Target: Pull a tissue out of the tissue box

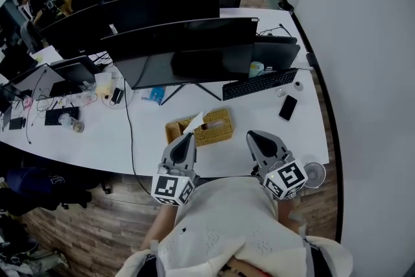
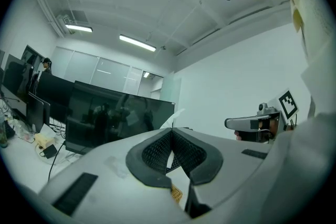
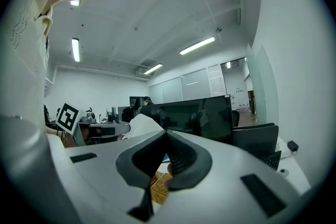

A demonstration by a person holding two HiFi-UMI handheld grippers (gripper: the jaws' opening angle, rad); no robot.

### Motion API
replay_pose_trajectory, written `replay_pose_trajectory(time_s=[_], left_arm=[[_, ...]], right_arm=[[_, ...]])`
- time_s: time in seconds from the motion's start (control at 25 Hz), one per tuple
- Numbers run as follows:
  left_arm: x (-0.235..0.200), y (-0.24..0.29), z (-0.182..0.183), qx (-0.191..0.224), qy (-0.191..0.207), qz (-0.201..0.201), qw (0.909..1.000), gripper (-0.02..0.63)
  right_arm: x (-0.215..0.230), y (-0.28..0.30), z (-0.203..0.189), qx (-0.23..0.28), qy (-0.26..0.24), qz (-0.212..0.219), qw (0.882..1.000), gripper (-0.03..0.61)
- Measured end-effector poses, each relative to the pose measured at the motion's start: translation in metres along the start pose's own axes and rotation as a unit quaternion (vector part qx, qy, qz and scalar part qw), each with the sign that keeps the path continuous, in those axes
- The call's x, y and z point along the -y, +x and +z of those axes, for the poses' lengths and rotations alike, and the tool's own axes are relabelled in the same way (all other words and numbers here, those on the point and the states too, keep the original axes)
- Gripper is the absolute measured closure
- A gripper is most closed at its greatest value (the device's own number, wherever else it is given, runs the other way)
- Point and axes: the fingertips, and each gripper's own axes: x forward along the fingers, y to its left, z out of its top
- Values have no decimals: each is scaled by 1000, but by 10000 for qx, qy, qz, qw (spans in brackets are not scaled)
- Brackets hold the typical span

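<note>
**Both grippers shut and empty, tissue standing out of the box**

The woven yellow-brown straw tissue box (image 1: 217,132) sits on the white desk (image 1: 259,123), with a white tissue (image 1: 194,124) sticking up out of its top. The left gripper (image 1: 189,137) hovers just in front of the box's near left corner and the right gripper (image 1: 253,135) just off its right end. Each has its jaws pressed together with nothing between them.

One risk, as I judge it, is that closed tips nudged into the tissue would push it back into the slot. The box also looks light, so a pull could lift or drag it across the smooth desk unless it is held down. A pinch on the sheet's tip alone might tear it.

Beyond the box stand black monitors (image 1: 188,48), with a black keyboard (image 1: 259,84) and a dark phone (image 1: 288,108) to its right. The room is an open office with a wood floor.
</note>
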Motion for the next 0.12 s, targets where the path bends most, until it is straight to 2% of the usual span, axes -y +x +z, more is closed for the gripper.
replay_pose_trajectory(time_s=[0.12], left_arm=[[0,3,2,22,2,-20,10000,601]], right_arm=[[1,2,1,6,-18,12,10000,578]])
